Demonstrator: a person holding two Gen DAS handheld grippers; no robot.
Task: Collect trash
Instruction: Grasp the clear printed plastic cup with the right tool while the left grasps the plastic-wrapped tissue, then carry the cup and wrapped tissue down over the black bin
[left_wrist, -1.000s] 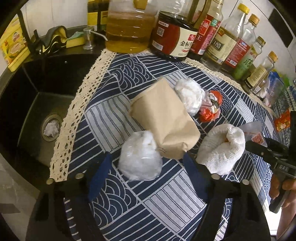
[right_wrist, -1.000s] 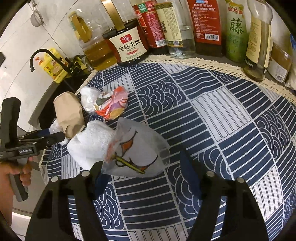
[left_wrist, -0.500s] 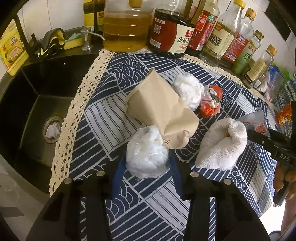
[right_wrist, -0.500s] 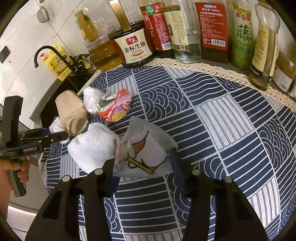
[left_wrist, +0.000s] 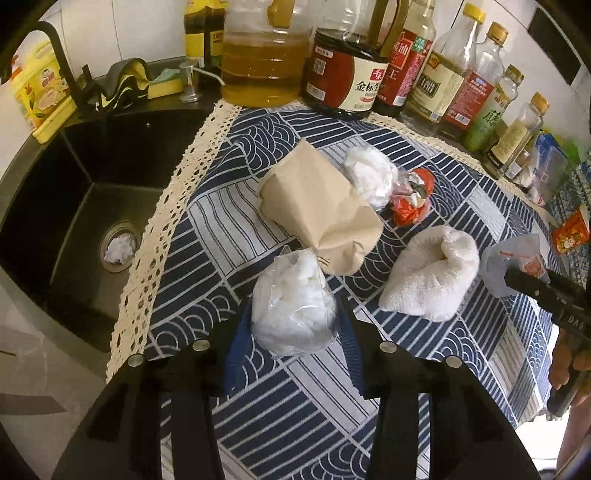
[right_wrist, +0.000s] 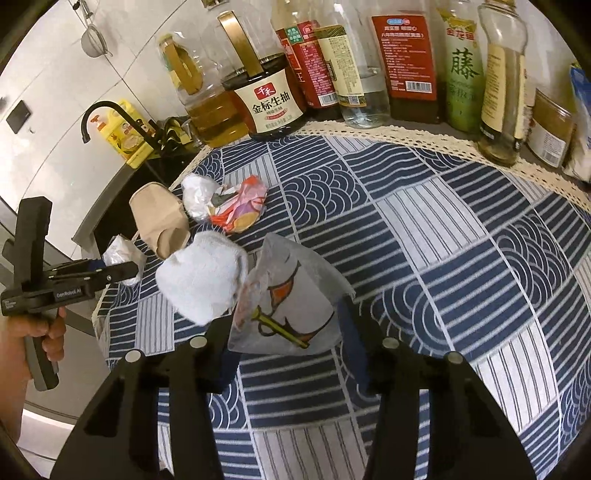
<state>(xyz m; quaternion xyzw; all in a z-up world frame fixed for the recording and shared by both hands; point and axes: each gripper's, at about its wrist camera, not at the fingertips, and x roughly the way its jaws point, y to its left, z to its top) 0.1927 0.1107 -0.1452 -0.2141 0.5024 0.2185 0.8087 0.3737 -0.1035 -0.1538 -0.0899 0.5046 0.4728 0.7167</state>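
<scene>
My left gripper (left_wrist: 293, 325) is shut on a clear plastic bag of white tissue (left_wrist: 293, 302), lifted slightly off the blue patterned cloth. My right gripper (right_wrist: 286, 325) is shut on a translucent printed plastic bag (right_wrist: 288, 302) and holds it above the cloth; that bag also shows in the left wrist view (left_wrist: 509, 262). Between them lie a brown paper bag (left_wrist: 317, 206), a white towel bundle (left_wrist: 432, 273), a second white tissue wad (left_wrist: 369, 177) and an orange-red wrapper (left_wrist: 412, 201). The left gripper also shows in the right wrist view (right_wrist: 110, 273).
A black sink (left_wrist: 74, 192) with a white wad at its drain (left_wrist: 119, 251) lies left of the cloth's lace edge. Oil and sauce bottles (left_wrist: 347, 66) line the back wall. A red packet (left_wrist: 570, 232) lies far right. A yellow soap bottle (right_wrist: 122, 136) stands by the tap.
Both grippers closed from open: the left onto the tissue bag, the right onto the printed plastic bag. Both bags have risen a little off the cloth.
</scene>
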